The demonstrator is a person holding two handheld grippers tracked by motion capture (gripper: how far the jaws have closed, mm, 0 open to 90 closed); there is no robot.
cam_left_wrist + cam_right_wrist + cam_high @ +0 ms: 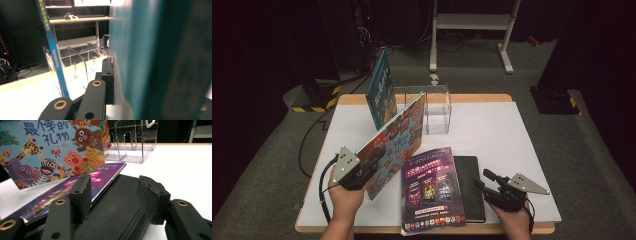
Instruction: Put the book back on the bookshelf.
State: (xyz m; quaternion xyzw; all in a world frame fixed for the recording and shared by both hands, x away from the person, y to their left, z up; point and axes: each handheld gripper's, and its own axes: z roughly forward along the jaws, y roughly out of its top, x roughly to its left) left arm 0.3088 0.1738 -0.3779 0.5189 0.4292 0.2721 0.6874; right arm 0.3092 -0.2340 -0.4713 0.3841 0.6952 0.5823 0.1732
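My left claw (pixel 362 172) pinches the colourful animal picture book (pixel 394 142) by its corner, tilting it toward the clear acrylic rack (pixel 434 110) ahead for slotting upright.

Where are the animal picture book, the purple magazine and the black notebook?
animal picture book (pixel 394 137), high view, middle of its cover.
purple magazine (pixel 432 187), high view, cover centre.
black notebook (pixel 472 185), high view, bare cover.
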